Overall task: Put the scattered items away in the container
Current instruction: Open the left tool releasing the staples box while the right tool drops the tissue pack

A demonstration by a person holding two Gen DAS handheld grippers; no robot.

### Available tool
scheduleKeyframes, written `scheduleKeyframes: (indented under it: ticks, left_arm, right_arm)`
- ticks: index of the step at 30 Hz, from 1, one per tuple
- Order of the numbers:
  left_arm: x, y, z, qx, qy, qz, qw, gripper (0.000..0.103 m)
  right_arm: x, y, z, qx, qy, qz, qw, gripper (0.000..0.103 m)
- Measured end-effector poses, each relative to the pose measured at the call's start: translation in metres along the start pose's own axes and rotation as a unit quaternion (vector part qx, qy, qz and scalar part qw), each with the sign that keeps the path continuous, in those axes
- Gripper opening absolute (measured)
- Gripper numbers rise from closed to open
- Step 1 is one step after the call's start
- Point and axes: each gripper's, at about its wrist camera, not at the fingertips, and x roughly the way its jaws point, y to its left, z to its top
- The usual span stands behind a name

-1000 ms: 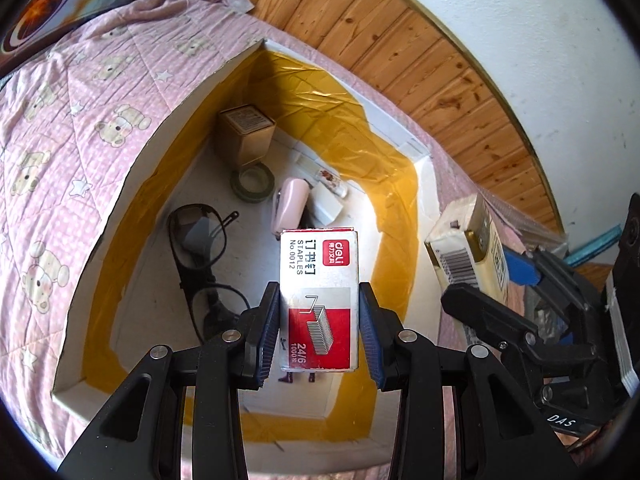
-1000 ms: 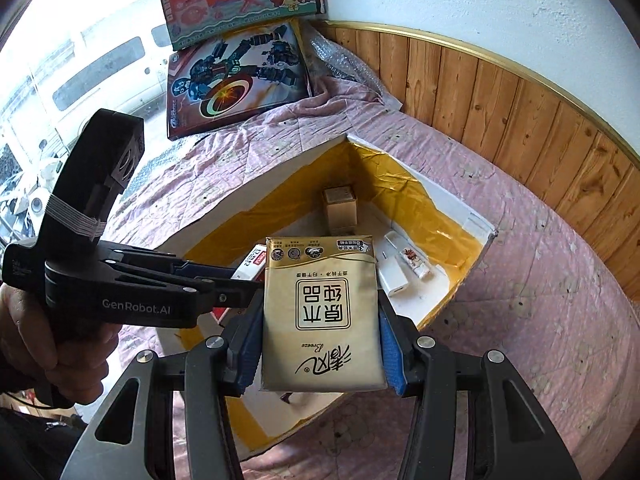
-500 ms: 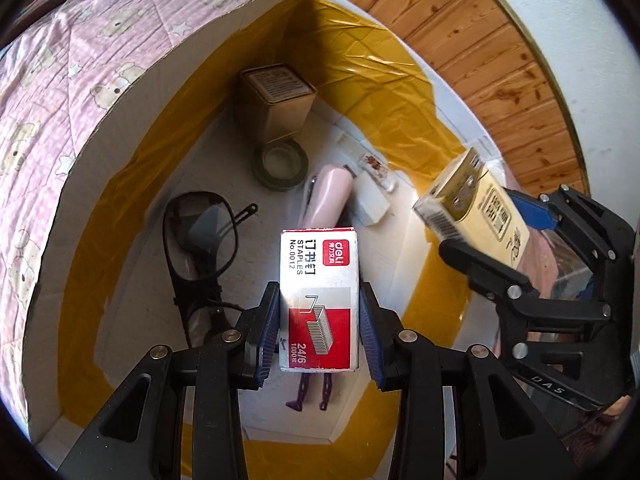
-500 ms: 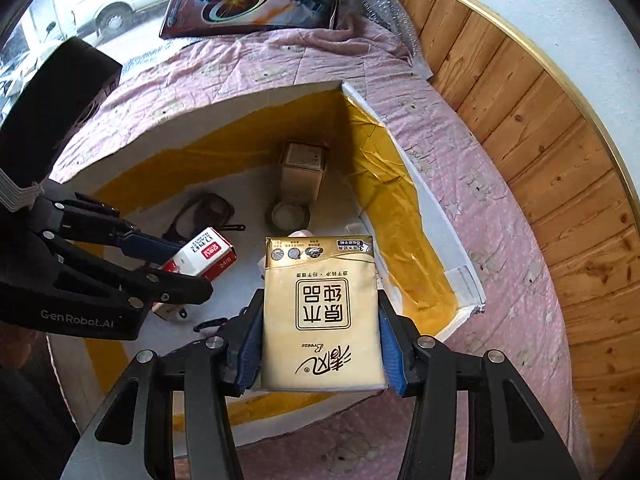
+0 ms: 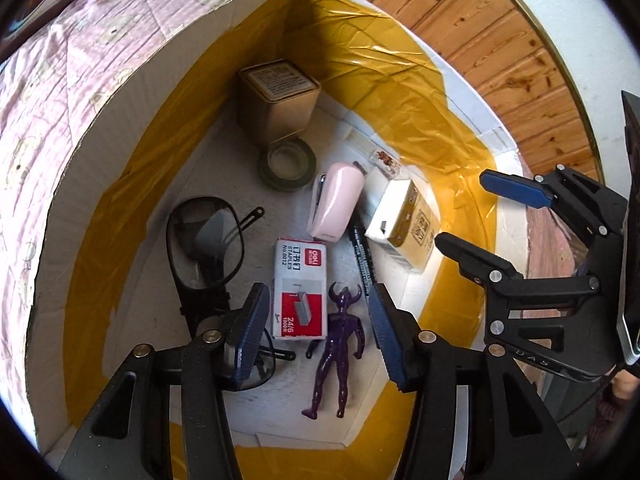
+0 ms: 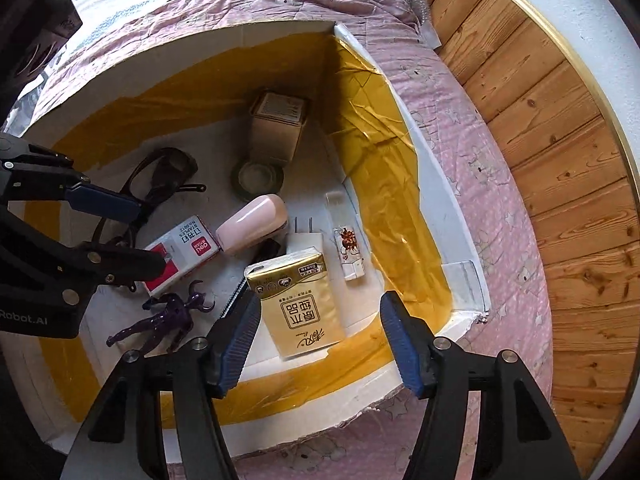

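Note:
The container is a white box (image 5: 104,128) (image 6: 436,184) with yellow-taped walls on a pink quilt. The red-and-white staples box (image 5: 300,288) (image 6: 180,252) lies on its floor, free between the fingers of my open left gripper (image 5: 318,332). The gold tissue pack (image 6: 300,304) (image 5: 408,224) lies on the floor too, just beyond my open right gripper (image 6: 320,344). Both grippers hover over the box and hold nothing. The right gripper also shows at the right of the left wrist view (image 5: 480,208).
In the box lie black glasses (image 5: 204,236), a purple figure (image 5: 340,344), a pink stapler (image 5: 336,204), a tape roll (image 5: 286,164), a tan tin (image 5: 276,100), a black pen (image 5: 362,256) and a white charger (image 6: 306,240). Wood panelling (image 6: 560,140) rises behind.
Both grippers moved lower into the box and opened. The staples box dropped from the left gripper and the tissue pack from the right; both now rest on the box floor.

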Motion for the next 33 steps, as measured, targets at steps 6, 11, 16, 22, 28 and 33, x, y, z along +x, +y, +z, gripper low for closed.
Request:
scheduleKeyframes:
  ticks: [6, 11, 16, 22, 28, 33]
  left_arm:
    - [-0.013, -0.01, -0.006, 0.022, -0.015, 0.006, 0.9996, 0.055]
    - [-0.03, -0.013, -0.019, 0.035, -0.039, 0.016, 0.9985, 0.056]
    - [-0.048, -0.015, -0.035, 0.046, -0.061, 0.025, 0.9967, 0.058]
    - [-0.068, -0.02, -0.056, 0.067, -0.088, 0.034, 0.9933, 0.061]
    - [-0.089, -0.022, -0.078, 0.089, -0.126, 0.046, 0.9869, 0.063]
    - [-0.109, -0.022, -0.095, 0.098, -0.165, 0.05, 0.9802, 0.065]
  right_arm:
    - [-0.012, 0.008, -0.003, 0.021, -0.006, 0.013, 1.0, 0.066]
    - [-0.025, 0.02, -0.01, 0.036, -0.012, 0.018, 0.999, 0.068]
    - [-0.042, 0.038, -0.029, 0.068, -0.025, 0.019, 0.997, 0.071]
    - [-0.073, 0.055, -0.045, 0.109, -0.063, 0.027, 0.992, 0.072]
    - [-0.1, 0.083, -0.062, 0.135, -0.092, 0.022, 0.986, 0.076]
    - [-0.104, 0.098, -0.079, 0.164, -0.098, 0.014, 0.982, 0.076]
